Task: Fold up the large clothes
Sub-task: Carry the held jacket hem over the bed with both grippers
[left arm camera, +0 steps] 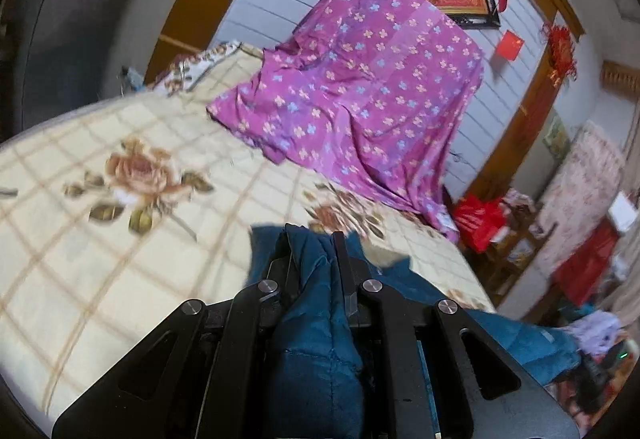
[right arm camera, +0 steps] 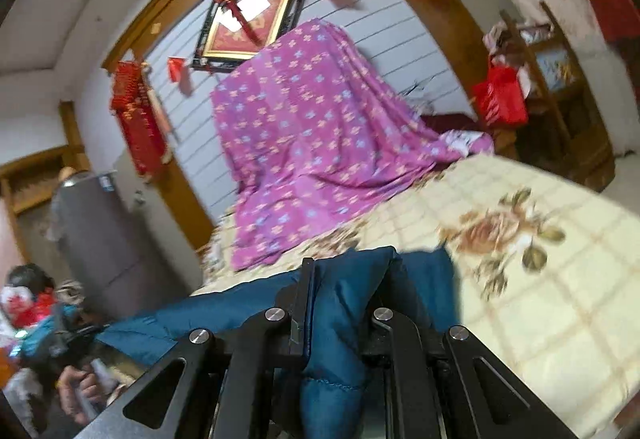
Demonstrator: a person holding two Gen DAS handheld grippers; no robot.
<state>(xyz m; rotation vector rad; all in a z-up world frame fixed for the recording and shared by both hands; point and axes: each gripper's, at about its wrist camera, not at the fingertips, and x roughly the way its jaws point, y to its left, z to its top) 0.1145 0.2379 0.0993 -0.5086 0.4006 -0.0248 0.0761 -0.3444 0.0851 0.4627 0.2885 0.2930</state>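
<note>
The left gripper (left arm camera: 312, 239) is clenched on a bunched fold of the blue padded garment (left arm camera: 316, 351), the cloth swelling out between its two fingers. The right gripper (right arm camera: 348, 263) is clamped on another fold of the same garment (right arm camera: 340, 319) in the same way. Between the two grips the garment hangs in a slack span off the near edge of the bed (left arm camera: 120, 279), above the cream floral bedspread. Further back, toward the far edge against the wall, a purple flowered sheet (left arm camera: 360, 87) drapes over a tall heap. The likely trouble is slippage: the slick, puffy fabric could creep out of either narrow pinch, dropping one corner. Uneven lifting could also leave the fold skewed, or the trailing span might drag and rumple the bedspread.
</note>
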